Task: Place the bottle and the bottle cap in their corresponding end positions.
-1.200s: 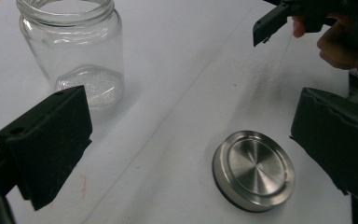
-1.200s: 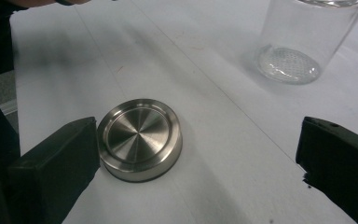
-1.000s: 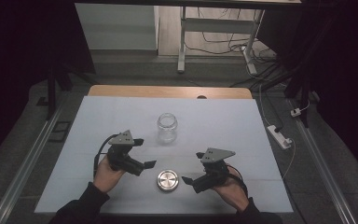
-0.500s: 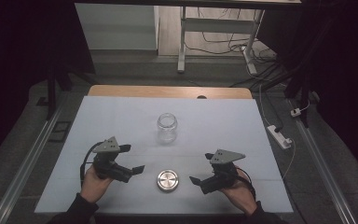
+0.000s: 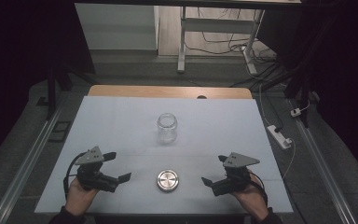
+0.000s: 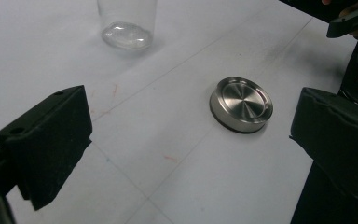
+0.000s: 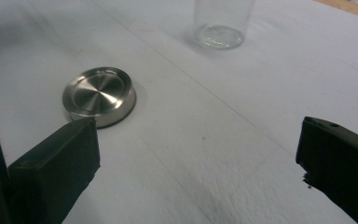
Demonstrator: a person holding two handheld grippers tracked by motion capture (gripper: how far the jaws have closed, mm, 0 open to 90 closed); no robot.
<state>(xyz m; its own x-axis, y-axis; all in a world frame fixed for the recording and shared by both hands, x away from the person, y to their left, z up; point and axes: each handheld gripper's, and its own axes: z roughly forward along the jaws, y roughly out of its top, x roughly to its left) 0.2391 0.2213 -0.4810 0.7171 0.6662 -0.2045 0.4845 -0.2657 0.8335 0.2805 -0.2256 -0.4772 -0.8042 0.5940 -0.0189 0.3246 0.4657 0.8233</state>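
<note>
Both tongs [image 5: 119, 166] [image 5: 214, 170] gape empty beside the unmarked steel lid [image 5: 168, 180] — jar [image 5: 167, 127] beyond.

The table [image 5: 121, 121] has a flat white top with a strip of brown wood along its far edge. Two things sit right on it — a clear glass jar [image 5: 167, 127] standing up in the middle, and a round shiny metal lid [image 5: 168, 180] lying flat nearer the person, apart from the jar.
</note>
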